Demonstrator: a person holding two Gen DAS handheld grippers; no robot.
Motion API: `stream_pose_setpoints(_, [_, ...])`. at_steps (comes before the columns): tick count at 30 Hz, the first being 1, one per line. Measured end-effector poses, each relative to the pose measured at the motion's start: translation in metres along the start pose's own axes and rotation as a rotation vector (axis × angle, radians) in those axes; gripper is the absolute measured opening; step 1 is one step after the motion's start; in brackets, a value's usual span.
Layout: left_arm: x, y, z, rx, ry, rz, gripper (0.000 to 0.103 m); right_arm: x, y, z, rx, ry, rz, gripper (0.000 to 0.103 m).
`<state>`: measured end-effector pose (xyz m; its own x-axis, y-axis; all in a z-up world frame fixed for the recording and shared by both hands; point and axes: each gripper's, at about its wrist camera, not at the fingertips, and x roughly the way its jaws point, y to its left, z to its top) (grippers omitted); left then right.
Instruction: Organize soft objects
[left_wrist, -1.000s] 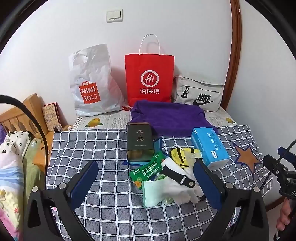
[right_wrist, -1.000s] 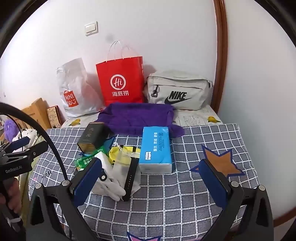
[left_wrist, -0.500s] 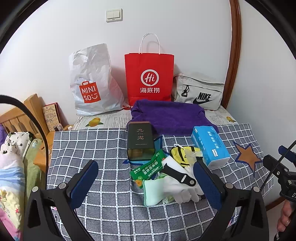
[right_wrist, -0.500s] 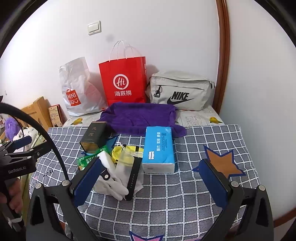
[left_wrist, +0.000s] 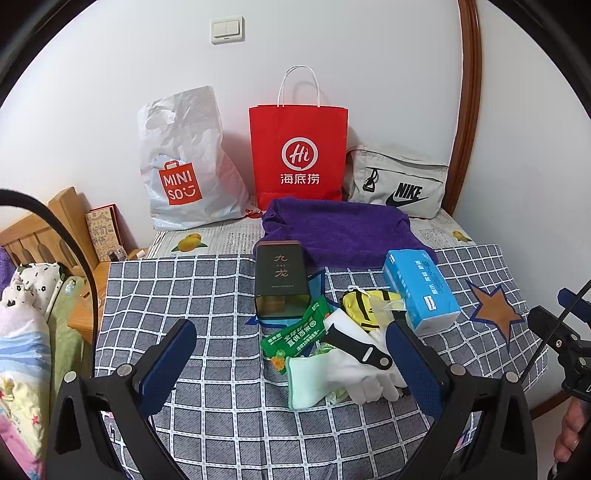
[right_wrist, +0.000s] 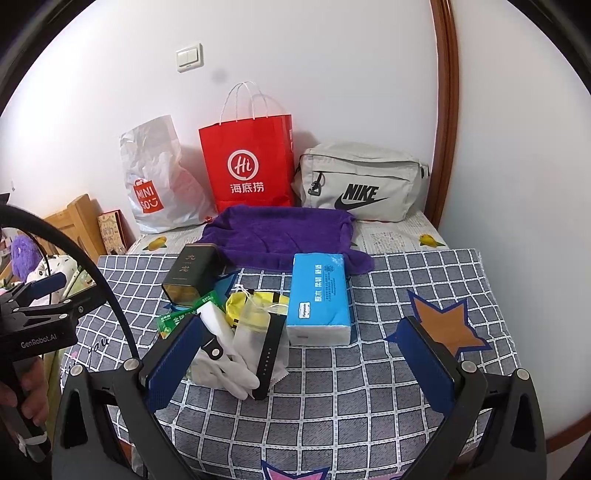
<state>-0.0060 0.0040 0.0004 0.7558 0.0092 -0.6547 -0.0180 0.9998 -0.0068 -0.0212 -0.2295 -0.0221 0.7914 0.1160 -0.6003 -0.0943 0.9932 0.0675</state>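
Although nothing is held yet, both sets of fingers spread wide and empty above the near edge of the tabletop (left_wrist: 192, 280) with its checked cloth. Beyond the fingers, farthest off against the wall: white plastic bag (left_wrist: 184, 162), red paper bag (left_wrist: 299, 155), grey pouch (right_wrist: 364, 182), side by side. Just ahead of those, a purple towel (left_wrist: 336, 229), spread flat, long axis running across the view, well beyond both pairs of fingers. Nearer, a blue tissue pack (right_wrist: 319, 295), long axis pointing away from the fingers, lying between the right gripper (right_wrist: 299, 365) fingers in that view. Left of the pack, a dark tin (left_wrist: 280, 280) on its side. Closest of all, the small heap: green packet (left_wrist: 295, 332), yellow pouch (left_wrist: 364, 306), mint cloth (left_wrist: 306, 376), white glove (left_wrist: 369, 376) with a black strap (left_wrist: 356, 347) across it, glove fingers pointing toward the near edge. Heap sitting just ahead of the left gripper (left_wrist: 291, 369), between its fingers and toward the right-hand one; in the right wrist view, hard against the left-hand finger instead. Probably a job for the left gripper, then, being centred on glove and cloth: straight ahead and down, closing across the glove's narrow width.
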Motion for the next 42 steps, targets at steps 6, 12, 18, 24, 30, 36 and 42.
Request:
stream_pose_setpoints(6, [0.0002,0.0002,-0.0014,0.001,0.000,0.000,0.103,0.0003,-0.0007,0.0005,0.001,-0.001,0.001,0.103])
stream_pose_setpoints(12, [-0.0005,0.0007,-0.0031,0.004,0.000,0.000,0.103,-0.0003,-0.0017,-0.0014,-0.001,-0.005,0.006,0.103])
stream_pose_setpoints(18, [-0.0010,0.0007,-0.0034,0.007,0.001,0.003,0.103,-0.0007,-0.0014,-0.0021,0.001,-0.005,0.006,0.103])
stream_pose_setpoints(24, [-0.0012,0.0006,-0.0029,0.009,0.002,0.004,0.103,-0.0007,-0.0022,-0.0015,0.001,-0.006,0.006,0.103])
stream_pose_setpoints(30, [-0.0014,0.0005,-0.0028,0.008,0.001,0.003,0.103,-0.0016,-0.0027,-0.0019,0.000,-0.010,0.007,0.103])
stream_pose_setpoints(36, [-0.0018,0.0000,-0.0022,0.013,0.003,0.007,0.103,-0.0028,-0.0029,-0.0022,-0.002,-0.013,0.006,0.103])
stream_pose_setpoints(42, [-0.0020,-0.0010,-0.0002,0.022,0.005,0.011,0.103,-0.0033,-0.0020,-0.0019,-0.005,-0.014,0.006,0.103])
